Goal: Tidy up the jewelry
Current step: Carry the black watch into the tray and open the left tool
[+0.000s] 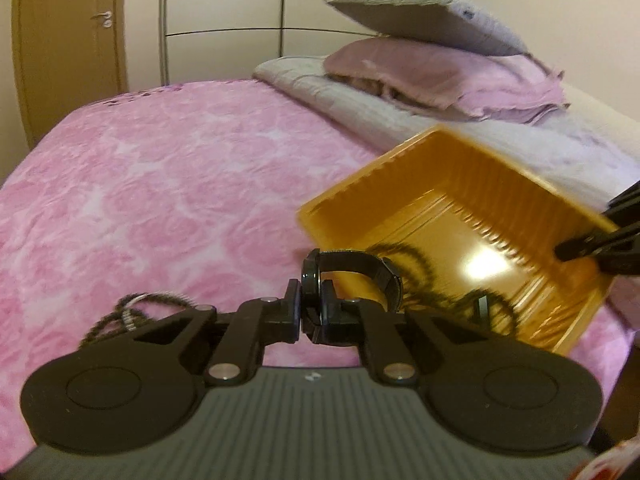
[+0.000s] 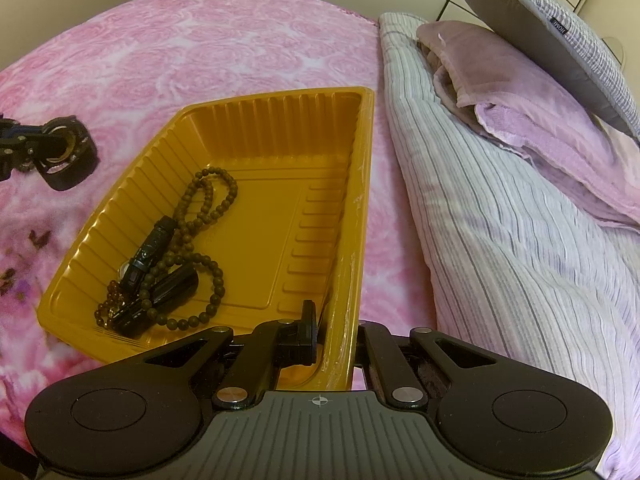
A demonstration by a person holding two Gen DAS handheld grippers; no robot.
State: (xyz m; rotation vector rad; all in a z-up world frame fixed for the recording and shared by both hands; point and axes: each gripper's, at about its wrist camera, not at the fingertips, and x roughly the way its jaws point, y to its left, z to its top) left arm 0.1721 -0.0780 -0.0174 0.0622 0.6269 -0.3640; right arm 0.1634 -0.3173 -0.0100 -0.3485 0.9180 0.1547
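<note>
done: brown bead necklace (image 2: 200,240) and dark pieces in ribbed orange plastic tray (image 2: 280,128) | left hand-held gripper (image 1: 311,312) clamps black watch (image 1: 352,276) beside tray | right hand-held gripper (image 2: 336,340) pinches tray wall | left: dark cord necklace (image 1: 132,312) on pink bed (image 1: 160,180)

Orange ribbed tray (image 2: 256,128), pink rose-patterned blanket (image 2: 180,48).
</note>
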